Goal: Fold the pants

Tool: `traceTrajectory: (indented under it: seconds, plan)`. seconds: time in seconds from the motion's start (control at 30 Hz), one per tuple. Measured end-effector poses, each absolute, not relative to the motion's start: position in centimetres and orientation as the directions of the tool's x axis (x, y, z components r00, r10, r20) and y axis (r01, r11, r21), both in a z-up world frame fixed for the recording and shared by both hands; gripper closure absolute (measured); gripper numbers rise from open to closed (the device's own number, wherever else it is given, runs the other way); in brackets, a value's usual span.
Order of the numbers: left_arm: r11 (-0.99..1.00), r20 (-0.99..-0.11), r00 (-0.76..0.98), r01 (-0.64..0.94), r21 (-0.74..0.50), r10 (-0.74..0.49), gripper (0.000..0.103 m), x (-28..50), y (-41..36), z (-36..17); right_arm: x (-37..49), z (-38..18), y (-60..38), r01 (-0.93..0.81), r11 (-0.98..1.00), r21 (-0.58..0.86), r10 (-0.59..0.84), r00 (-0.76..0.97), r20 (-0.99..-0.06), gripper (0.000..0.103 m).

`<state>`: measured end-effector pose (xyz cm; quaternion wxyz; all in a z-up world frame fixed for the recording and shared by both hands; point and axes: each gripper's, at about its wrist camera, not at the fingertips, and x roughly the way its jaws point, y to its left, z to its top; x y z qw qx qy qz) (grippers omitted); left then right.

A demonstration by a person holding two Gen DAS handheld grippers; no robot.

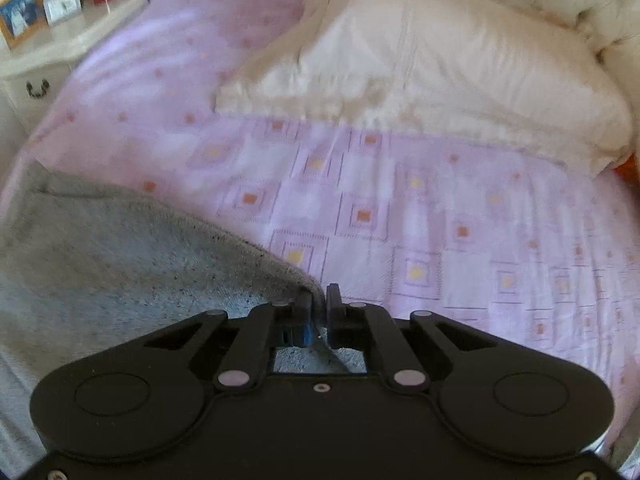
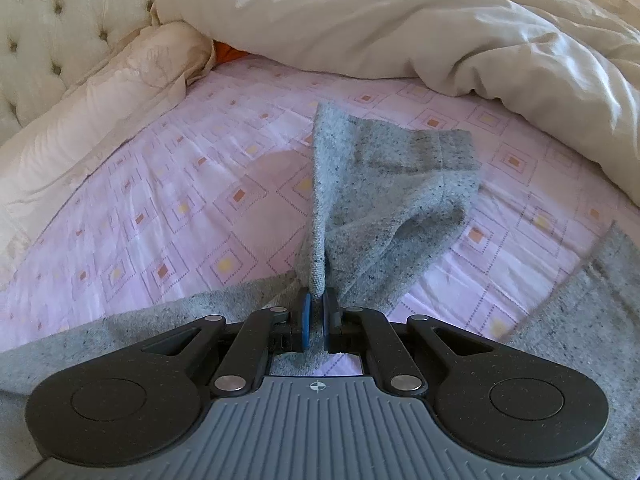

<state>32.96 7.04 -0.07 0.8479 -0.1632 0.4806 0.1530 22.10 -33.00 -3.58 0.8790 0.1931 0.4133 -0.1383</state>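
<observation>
both wrist views look steeply down, close over the bed sheet point(image 1: 420, 200).

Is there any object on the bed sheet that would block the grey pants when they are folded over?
Nothing visible does. Both tongs, left and right, are shut on the grey pants. The pink patterned sheet beside them is bare. The pillow and the cream duvet lie farther off, apart from the pants.

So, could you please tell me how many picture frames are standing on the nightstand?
2, side by side at the back of the nightstand: a wooden frame on the left and a silver frame to its right. Others may lie beyond the picture's edge.
</observation>
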Motion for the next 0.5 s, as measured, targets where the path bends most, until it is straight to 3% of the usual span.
traceTrajectory:
  seconds: [0.33, 0.5]
  plan:
    - [0.943, -0.79, 0.61, -0.297, -0.15, 0.067, 0.096, 23.1, 6.7, 6.0, 18.8, 1.1, -33.9, 0.339, 0.891, 0.303, -0.012, 0.684, -0.729, 0.097]
    - [0.956, -0.764, 0.644, -0.243, -0.163, 0.033, 0.096, 18.6, 7.0, 7.0, 14.9, 4.1, -34.2, 0.284, 0.929, 0.236, 0.003, 0.632, -0.775, 0.097]
